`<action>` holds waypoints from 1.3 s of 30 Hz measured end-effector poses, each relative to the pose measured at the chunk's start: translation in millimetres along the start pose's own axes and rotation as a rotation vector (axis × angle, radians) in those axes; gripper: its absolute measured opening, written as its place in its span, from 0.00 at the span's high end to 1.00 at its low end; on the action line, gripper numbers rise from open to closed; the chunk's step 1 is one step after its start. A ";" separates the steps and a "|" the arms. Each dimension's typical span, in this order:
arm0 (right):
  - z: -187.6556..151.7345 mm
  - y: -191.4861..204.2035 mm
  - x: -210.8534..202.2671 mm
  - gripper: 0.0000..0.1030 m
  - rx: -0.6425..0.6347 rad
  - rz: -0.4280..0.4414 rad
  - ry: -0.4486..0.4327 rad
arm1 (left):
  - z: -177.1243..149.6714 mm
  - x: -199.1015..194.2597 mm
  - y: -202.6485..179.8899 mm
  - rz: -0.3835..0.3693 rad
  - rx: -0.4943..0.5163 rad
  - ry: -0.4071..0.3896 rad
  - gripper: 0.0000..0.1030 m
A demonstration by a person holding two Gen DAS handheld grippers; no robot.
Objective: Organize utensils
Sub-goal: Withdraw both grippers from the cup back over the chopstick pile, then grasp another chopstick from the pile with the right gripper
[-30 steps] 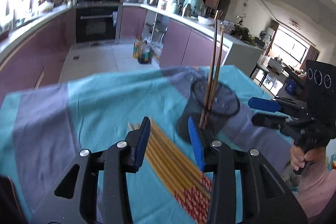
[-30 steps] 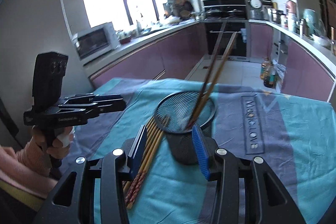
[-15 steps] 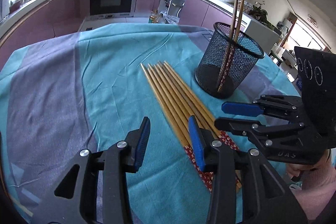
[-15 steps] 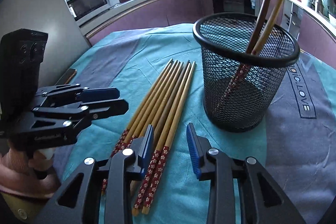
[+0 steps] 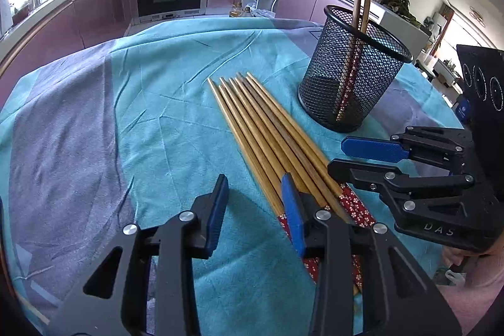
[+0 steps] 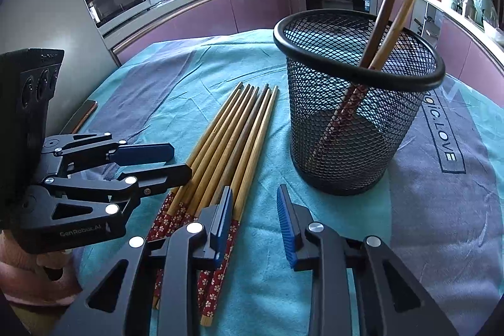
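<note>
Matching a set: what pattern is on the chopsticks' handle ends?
Dark red with small white flowers on the chopsticks, clearest in the right wrist view.

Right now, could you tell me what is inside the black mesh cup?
Two chopsticks stand in the mesh cup, leaning on its rim, red patterned ends down. Through the mesh nothing else shows, though the cup's very bottom is dark and hard to make out.

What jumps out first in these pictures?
A row of chopsticks lies side by side on the teal cloth. Beside them stands a black mesh cup holding two more. In front, two grippers, left and right, hover, jaws empty.
</note>
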State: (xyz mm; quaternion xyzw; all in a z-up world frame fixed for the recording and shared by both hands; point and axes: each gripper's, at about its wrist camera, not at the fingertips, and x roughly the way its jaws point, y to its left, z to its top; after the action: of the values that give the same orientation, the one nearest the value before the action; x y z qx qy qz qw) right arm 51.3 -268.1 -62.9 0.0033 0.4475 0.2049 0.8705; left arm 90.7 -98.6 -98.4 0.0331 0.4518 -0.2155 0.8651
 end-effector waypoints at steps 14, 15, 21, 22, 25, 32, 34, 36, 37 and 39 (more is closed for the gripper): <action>6.1 11.2 9.7 0.74 -0.074 -0.098 0.020 | 10.2 7.5 8.8 0.009 0.004 0.043 0.77; 7.7 11.8 10.9 0.74 -0.077 -0.103 0.019 | 12.8 9.3 9.4 0.010 0.005 0.045 0.77; 14.5 8.4 15.2 0.83 -0.047 -0.082 0.012 | 25.3 18.9 13.3 0.025 -0.003 0.056 0.86; 14.9 7.5 15.1 0.90 -0.039 -0.072 0.011 | 25.5 19.2 13.2 0.027 -0.007 0.055 0.87; 14.3 1.9 13.5 0.94 0.001 -0.045 0.002 | 22.6 18.6 13.7 0.028 -0.035 0.044 0.89; 9.1 -4.2 -12.0 0.95 0.024 0.011 -0.075 | 12.1 -1.3 18.8 0.000 -0.083 -0.010 0.92; 7.7 0.4 -17.5 0.95 -0.012 0.029 -0.073 | 7.3 -8.8 15.3 -0.020 -0.066 -0.021 0.92; 5.5 3.9 -17.9 0.95 -0.042 0.040 -0.050 | 2.8 -12.3 13.5 -0.039 -0.054 -0.019 0.92; 4.3 4.5 -16.6 0.95 -0.053 0.046 -0.035 | 0.7 -13.0 13.5 -0.045 -0.050 -0.018 0.92; 3.4 4.3 -13.8 0.95 -0.066 0.033 -0.015 | -3.4 -13.5 13.3 -0.057 -0.042 -0.012 0.92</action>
State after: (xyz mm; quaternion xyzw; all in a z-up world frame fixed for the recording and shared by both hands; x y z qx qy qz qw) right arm 45.3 -268.5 -49.3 -0.0166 0.4337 0.2338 0.8700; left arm 86.8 -81.1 -91.5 0.0007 0.4516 -0.2307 0.8619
